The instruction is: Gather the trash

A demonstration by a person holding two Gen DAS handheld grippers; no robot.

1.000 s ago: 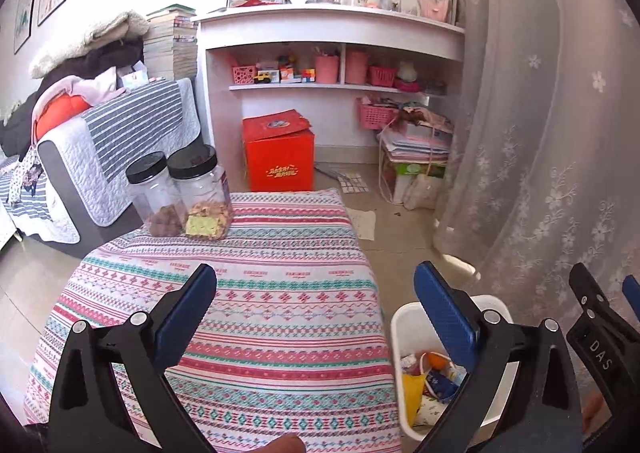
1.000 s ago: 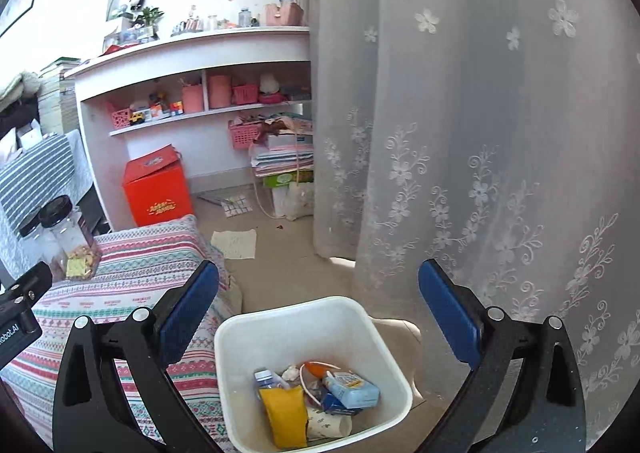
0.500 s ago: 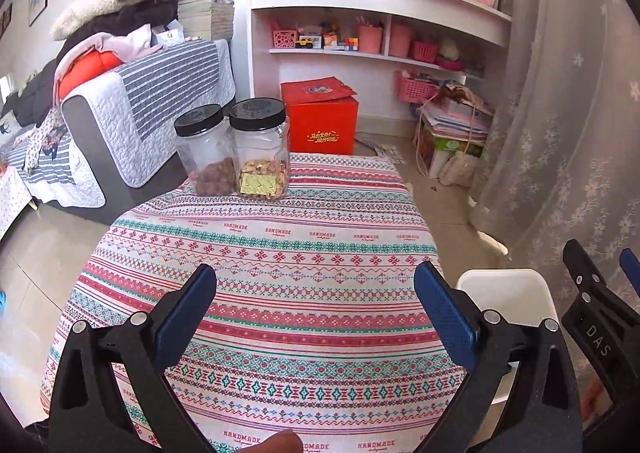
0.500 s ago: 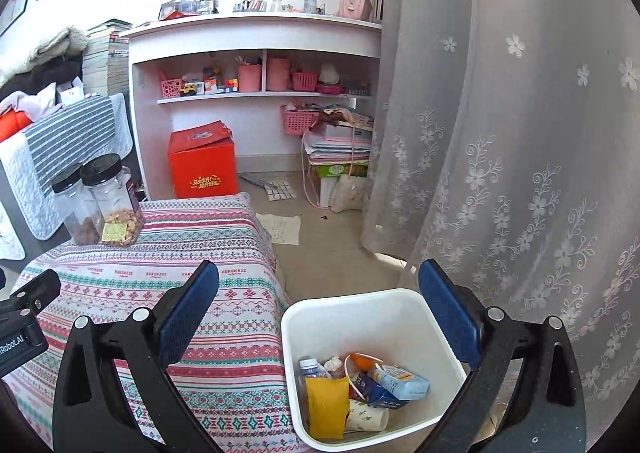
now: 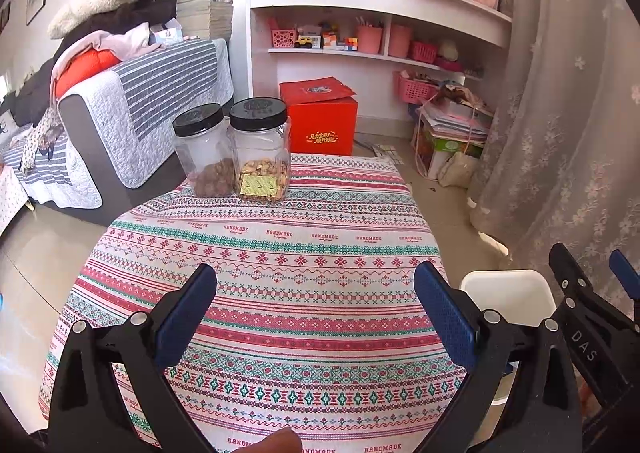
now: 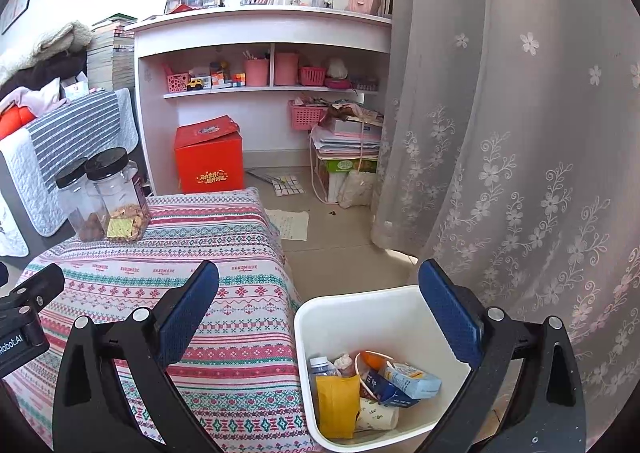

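Both tools stood wide apart and empty: the left tool (image 5: 316, 313) hung over the near half of the desk (image 5: 280, 253) with its patterned cloth, and the right tool (image 6: 318, 311) hovered above the near right, straddling the desk's edge and the white bin (image 6: 340, 309) on the floor just beside it. The trash lay in the bottom of that bin: a yellow pouch (image 6: 337, 405), a small blue-and-white carton (image 6: 412, 383), a paper cup (image 6: 376, 419) on its side and the top of a clear bottle (image 6: 321, 365). These looked light and easily crushed; the pouch would likely be limp and slick, best pinched at a flat edge, the carton across its narrow faces, the cup by its rim. No loose scrap showed on the cloth. At the far left of the desk two black-lidded jars (image 5: 260, 149) stood touching, part-filled with snacks, probably not rubbish.
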